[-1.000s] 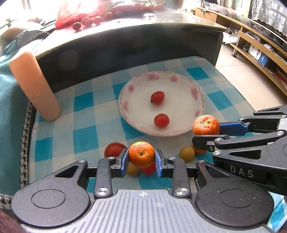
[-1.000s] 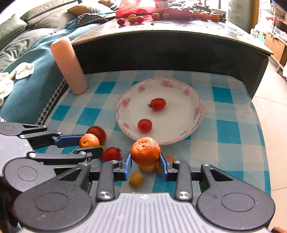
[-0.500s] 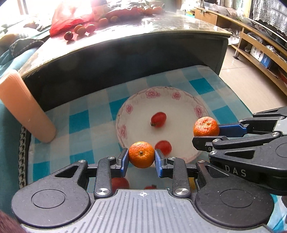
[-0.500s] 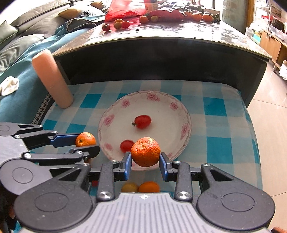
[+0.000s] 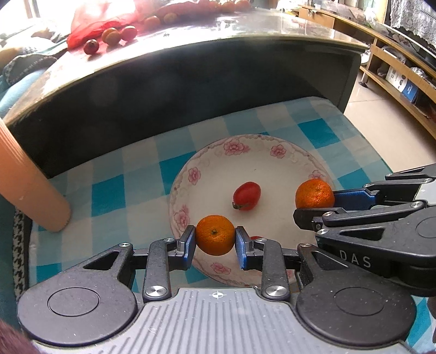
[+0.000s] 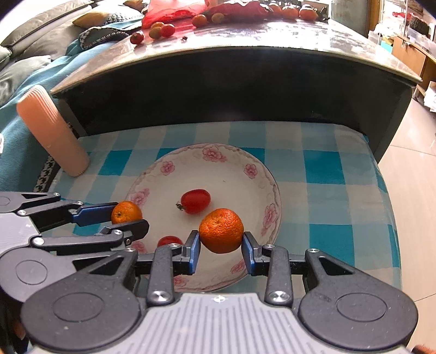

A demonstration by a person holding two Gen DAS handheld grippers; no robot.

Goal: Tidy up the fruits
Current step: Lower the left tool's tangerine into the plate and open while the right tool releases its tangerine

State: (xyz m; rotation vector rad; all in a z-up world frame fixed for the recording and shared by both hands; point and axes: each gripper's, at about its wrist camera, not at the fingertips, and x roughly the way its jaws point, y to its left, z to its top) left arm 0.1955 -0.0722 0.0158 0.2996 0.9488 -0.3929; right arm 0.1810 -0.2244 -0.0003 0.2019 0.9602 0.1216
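Left hand-held gripper (image 5: 215, 242): clamped on small mandarin (image 5: 215, 234), lower centre.
Right hand-held gripper (image 6: 221, 246): clamped on large mandarin (image 6: 221, 230).
Plate (image 6: 239, 163): holds tomato (image 6: 195, 201).

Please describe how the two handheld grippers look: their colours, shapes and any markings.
The left gripper and right gripper look the same: matte black linkage arms with silver screws, round black pivot discs, blue fingers, and a ribbed grey base with a small crosshair mark. White letters "DAS" show on the right gripper's side.

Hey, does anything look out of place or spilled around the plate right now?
Nothing spilled near the floral plate. The odd part is farther back: small red and orange fruits lie loose on the dark tabletop beside a red bag, outside any dish. A peach cylinder leans tilted at the cloth's corner.
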